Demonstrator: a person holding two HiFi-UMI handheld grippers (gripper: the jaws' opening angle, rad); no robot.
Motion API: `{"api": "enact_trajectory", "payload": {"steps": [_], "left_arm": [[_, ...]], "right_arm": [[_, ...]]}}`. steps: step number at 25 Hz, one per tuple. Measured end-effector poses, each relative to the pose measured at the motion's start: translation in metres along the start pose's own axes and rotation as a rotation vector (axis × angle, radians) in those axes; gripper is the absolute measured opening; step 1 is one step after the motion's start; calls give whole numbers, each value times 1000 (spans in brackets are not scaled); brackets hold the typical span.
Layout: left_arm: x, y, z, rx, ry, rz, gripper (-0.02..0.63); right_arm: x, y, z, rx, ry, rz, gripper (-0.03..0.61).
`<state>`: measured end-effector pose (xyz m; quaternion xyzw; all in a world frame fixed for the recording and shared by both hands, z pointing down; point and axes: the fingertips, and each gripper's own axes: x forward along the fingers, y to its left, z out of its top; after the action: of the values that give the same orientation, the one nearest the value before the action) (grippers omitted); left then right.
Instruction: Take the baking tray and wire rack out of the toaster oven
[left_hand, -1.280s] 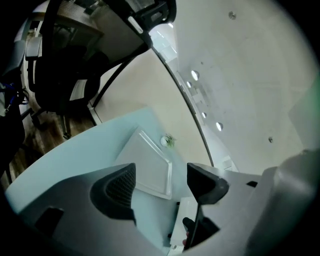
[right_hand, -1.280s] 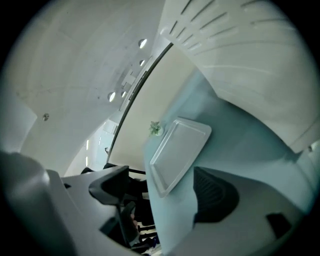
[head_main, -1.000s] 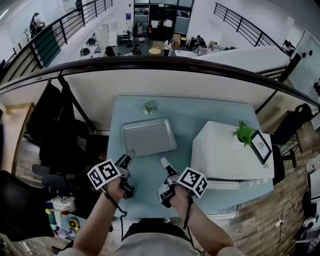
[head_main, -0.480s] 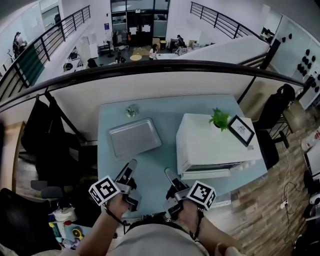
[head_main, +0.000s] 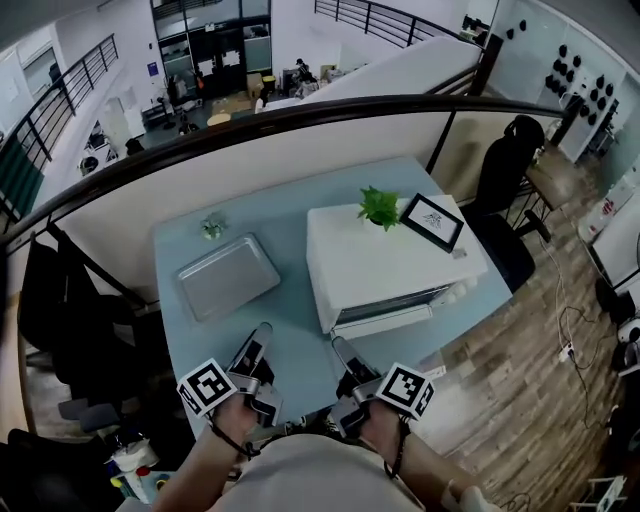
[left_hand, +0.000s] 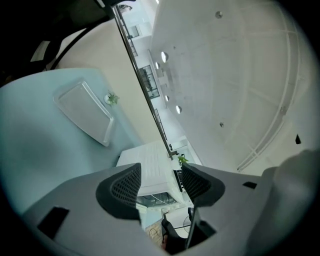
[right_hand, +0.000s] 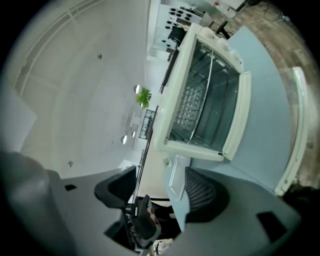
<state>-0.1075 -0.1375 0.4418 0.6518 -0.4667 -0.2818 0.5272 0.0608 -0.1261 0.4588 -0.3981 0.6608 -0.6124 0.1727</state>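
The silver baking tray (head_main: 228, 277) (left_hand: 85, 112) lies flat on the light blue table (head_main: 290, 345), left of the white toaster oven (head_main: 390, 262) (left_hand: 150, 172). The oven's door (right_hand: 295, 130) hangs open, and the wire rack (right_hand: 197, 107) sits inside the cavity. My left gripper (head_main: 258, 340) (left_hand: 160, 182) hovers open over the table's near edge, nothing between its fingers. My right gripper (head_main: 345, 352) (right_hand: 160, 192) is beside it, in front of the oven's mouth and well short of it. It is open and empty, and its jaws have just been closing.
A green plant (head_main: 379, 207) and a framed picture (head_main: 432, 221) stand on top of the oven. A small plant (head_main: 211, 228) sits at the table's far left. A railing (head_main: 300, 110) runs behind the table, and wooden floor (head_main: 520, 350) lies to the right.
Both grippers have drawn back to the table's near edge. The view has swung right, so the oven's open front now faces me. The tray has not moved.
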Motion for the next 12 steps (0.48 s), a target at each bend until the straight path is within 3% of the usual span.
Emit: {"api": "enact_trajectory", "payload": {"steps": [5, 12], "left_arm": [[35, -19, -41, -22, 93, -60, 253], [83, -30, -119, -18, 278, -77, 253]], "right_arm": [[-23, -13, 37, 2, -99, -14, 308], [-57, -44, 102, 14, -285, -57, 308]]}}
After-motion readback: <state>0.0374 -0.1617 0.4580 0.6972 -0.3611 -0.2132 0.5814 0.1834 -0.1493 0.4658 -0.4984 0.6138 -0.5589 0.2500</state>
